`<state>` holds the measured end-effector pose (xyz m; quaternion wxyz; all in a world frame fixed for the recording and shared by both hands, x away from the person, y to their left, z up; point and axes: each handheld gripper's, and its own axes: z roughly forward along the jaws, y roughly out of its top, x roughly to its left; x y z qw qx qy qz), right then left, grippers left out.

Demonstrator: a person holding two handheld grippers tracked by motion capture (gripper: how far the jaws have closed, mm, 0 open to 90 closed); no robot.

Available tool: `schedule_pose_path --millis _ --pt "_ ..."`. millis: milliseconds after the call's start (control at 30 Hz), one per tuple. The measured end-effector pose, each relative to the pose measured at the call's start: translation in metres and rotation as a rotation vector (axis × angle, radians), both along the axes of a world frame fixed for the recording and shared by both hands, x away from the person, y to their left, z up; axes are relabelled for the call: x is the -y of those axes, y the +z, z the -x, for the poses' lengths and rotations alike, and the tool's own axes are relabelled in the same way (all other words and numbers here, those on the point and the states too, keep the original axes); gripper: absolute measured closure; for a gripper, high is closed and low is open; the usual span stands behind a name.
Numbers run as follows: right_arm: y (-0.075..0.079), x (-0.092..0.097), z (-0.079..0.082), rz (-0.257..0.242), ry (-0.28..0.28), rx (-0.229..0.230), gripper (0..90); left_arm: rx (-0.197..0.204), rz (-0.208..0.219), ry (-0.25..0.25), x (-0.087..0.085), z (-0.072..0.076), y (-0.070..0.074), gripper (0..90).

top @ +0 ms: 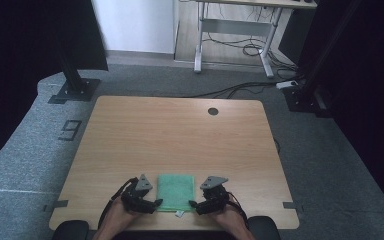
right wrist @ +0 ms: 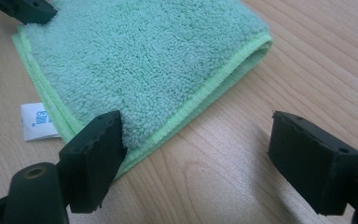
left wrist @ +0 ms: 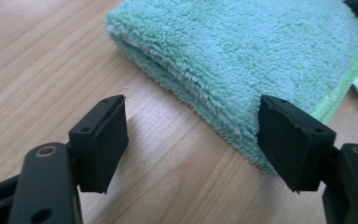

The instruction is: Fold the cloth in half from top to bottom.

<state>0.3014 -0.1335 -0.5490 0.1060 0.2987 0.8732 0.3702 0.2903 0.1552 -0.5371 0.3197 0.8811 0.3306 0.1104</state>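
A folded green towel (top: pixel 176 192) lies flat near the table's front edge, with a white label (top: pixel 179 213) sticking out at its near side. My left gripper (top: pixel 155 203) rests at the towel's near left corner and my right gripper (top: pixel 194 204) at its near right corner. In the left gripper view the left gripper (left wrist: pixel 193 121) is open. One pad stands against the towel (left wrist: pixel 242 46)'s folded edge and the other over bare wood. In the right gripper view the right gripper (right wrist: pixel 196 126) is open too. One pad overlaps the towel (right wrist: pixel 135 60)'s hemmed corner beside the label (right wrist: pixel 37 121).
The wooden table (top: pixel 180 135) has a round cable hole (top: pixel 213 111) at the back. Black stand bases (top: pixel 75 90) sit on the grey carpet at both far corners. A white desk frame (top: pixel 235 40) with cables stands behind.
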Motion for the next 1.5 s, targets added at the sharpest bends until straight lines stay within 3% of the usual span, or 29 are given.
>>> schedule_pose_path --millis 267,567,933,1500 --pt "0.000 -0.002 -0.004 0.010 -0.020 0.008 17.3 -0.010 0.026 0.008 -0.004 -0.009 -0.003 22.7" --pt "-0.001 -0.002 -0.018 0.008 -0.036 0.017 17.7 0.009 0.041 0.027 -0.007 -0.029 -0.006 20.6" --pt "-0.001 -0.002 -0.036 0.004 -0.058 0.021 16.8 0.028 0.060 0.051 -0.010 -0.054 -0.011 10.9" --pt "-0.002 -0.002 -0.070 0.002 -0.100 0.019 13.6 0.020 0.051 0.089 -0.008 -0.090 -0.012 1.8"
